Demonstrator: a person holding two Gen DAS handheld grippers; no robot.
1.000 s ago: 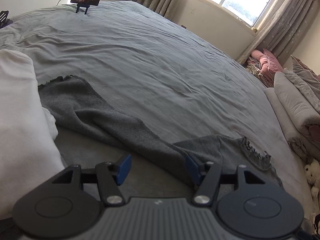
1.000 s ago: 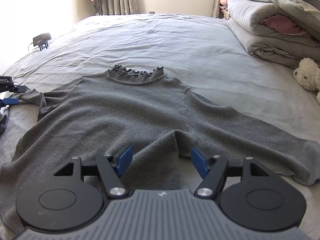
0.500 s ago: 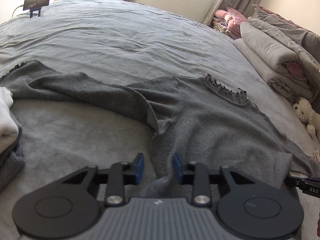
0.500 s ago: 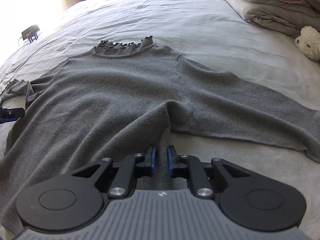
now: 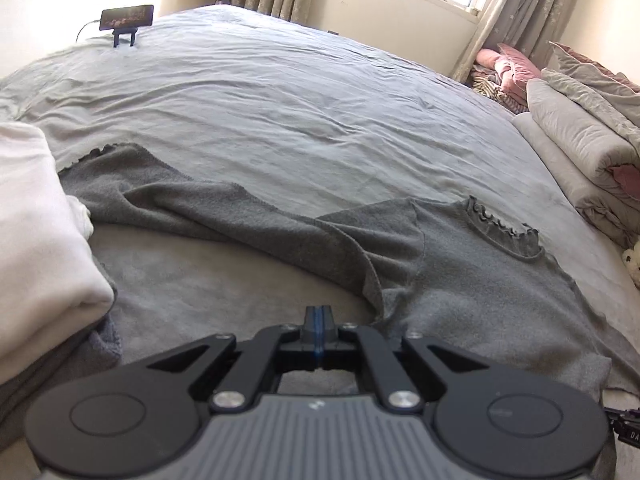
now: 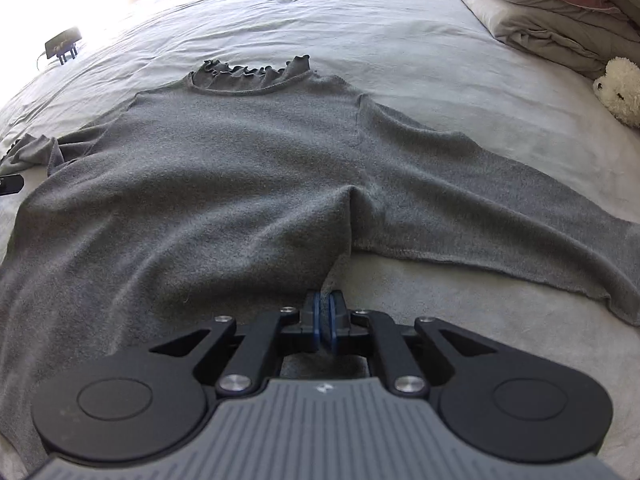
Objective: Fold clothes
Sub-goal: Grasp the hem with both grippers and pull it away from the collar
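Note:
A grey long-sleeved sweater [image 6: 240, 160] with a ruffled collar [image 6: 252, 72] lies spread flat on the bed, sleeves out to both sides. My right gripper [image 6: 325, 312] is shut on the lower hem near the sweater's right side, with grey cloth pinched between the blue pads. In the left wrist view the sweater [image 5: 460, 264] runs off to the right, one sleeve stretching left. My left gripper [image 5: 318, 320] is shut at the hem on that side; cloth shows under its fingers, and the pinch itself is barely visible.
The bed has a wrinkled grey sheet [image 5: 280, 100]. Folded white clothing [image 5: 36, 240] sits close at the left. Rolled duvets [image 6: 560, 4] and a white plush toy [image 6: 618, 88] lie along the right edge. A phone on a stand [image 5: 127, 18] is at the far left corner.
Both grippers went from wide open to shut on the sweater's hem. The left one swung right from the sleeve toward the body; the right one moved lower and closer.

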